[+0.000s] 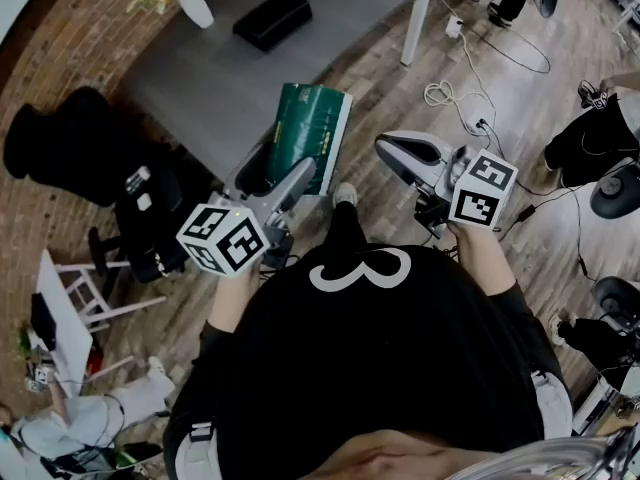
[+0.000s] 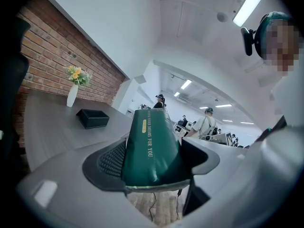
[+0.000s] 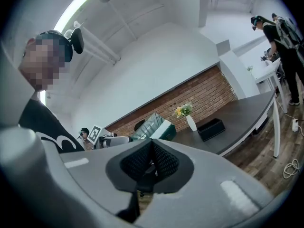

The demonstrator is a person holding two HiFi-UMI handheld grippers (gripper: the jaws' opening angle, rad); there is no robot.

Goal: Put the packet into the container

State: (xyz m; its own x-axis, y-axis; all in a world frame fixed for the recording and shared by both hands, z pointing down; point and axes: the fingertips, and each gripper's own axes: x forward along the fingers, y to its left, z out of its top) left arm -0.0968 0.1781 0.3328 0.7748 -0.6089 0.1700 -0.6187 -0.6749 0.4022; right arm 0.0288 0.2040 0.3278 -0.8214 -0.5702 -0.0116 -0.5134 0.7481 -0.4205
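Observation:
My left gripper (image 1: 275,171) is shut on a dark green packet (image 1: 312,131) and holds it in the air over the near edge of the grey table (image 1: 200,88). In the left gripper view the packet (image 2: 151,144) fills the gap between both jaws and stands out ahead of them. The black open container (image 1: 272,18) sits farther back on the table, well apart from the packet, and shows as the black container (image 2: 93,118) ahead to the left. My right gripper (image 1: 400,151) is shut and holds nothing, off the table to the right; its pads (image 3: 164,161) meet.
A white vase with yellow flowers (image 1: 190,3) stands at the table's far left corner. A black office chair (image 1: 90,148) is left of the table. Cables and a power strip (image 1: 465,118) lie on the wooden floor at right. People stand farther back in the room.

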